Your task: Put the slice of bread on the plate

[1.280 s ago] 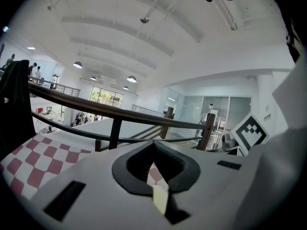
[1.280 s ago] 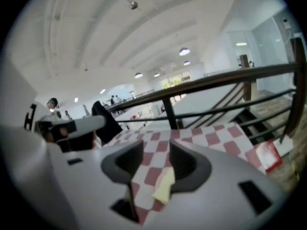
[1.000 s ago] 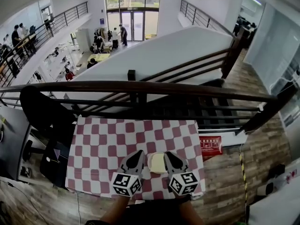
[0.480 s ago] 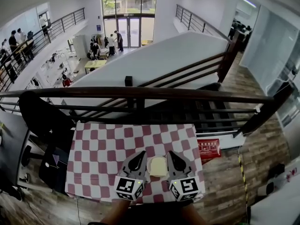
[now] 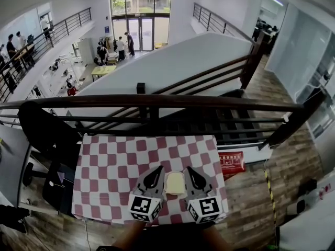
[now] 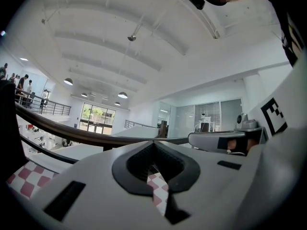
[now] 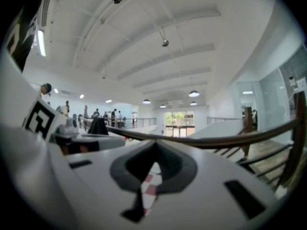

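The table (image 5: 112,158) has a red and white checked cloth and stands just before a dark railing (image 5: 157,99). The bread (image 5: 175,182) lies near the table's front edge, towards its right side, between the two grippers and just beside each one. It is a pale slice with a lighter border. I cannot tell if a plate is under it, and I cannot tell if the grippers touch it.

In the head view, the left gripper (image 5: 156,172) and the right gripper (image 5: 188,172) point away from the person, side by side, with their marker cubes nearest to the camera.

In the left gripper view, the jaws of the left gripper (image 6: 156,176) are together. Only a thin gap is between them, and through it the checked cloth shows. In the right gripper view, the right gripper (image 7: 151,176) has its jaws together in the same way, with nothing between them.

A red box (image 5: 231,163) lies just beyond the table's right edge.
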Demonstrator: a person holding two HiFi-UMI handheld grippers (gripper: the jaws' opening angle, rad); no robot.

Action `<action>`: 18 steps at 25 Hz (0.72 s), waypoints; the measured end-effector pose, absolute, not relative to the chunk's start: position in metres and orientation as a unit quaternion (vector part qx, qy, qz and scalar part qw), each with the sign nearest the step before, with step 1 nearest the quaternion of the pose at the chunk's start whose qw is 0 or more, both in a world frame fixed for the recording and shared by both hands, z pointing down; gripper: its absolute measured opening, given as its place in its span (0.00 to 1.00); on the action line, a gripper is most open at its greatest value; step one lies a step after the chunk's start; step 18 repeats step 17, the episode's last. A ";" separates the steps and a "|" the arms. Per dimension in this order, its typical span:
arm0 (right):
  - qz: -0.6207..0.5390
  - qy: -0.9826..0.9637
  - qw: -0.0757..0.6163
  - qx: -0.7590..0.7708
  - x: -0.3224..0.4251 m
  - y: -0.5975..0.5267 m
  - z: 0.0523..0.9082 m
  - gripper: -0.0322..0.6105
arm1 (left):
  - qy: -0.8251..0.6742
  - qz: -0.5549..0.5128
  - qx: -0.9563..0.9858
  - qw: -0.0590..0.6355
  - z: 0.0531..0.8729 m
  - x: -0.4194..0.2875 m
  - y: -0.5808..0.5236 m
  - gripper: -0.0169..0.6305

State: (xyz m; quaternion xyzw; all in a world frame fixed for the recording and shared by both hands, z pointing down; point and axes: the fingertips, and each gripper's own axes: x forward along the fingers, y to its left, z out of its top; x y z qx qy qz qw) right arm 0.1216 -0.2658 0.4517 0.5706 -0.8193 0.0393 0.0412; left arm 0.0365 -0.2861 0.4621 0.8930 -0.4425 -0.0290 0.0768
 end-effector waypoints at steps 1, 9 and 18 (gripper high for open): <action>0.040 -0.819 0.041 0.571 0.122 -0.266 0.452 0.07 | -0.441 -0.029 0.894 0.077 0.462 0.038 -0.285 0.05; 0.056 -0.826 0.059 0.557 0.114 -0.265 0.467 0.07 | -0.440 -0.021 0.894 0.079 0.469 0.040 -0.282 0.05; 0.056 -0.831 0.072 0.549 0.111 -0.263 0.479 0.07 | -0.446 -0.011 0.891 0.088 0.480 0.037 -0.281 0.05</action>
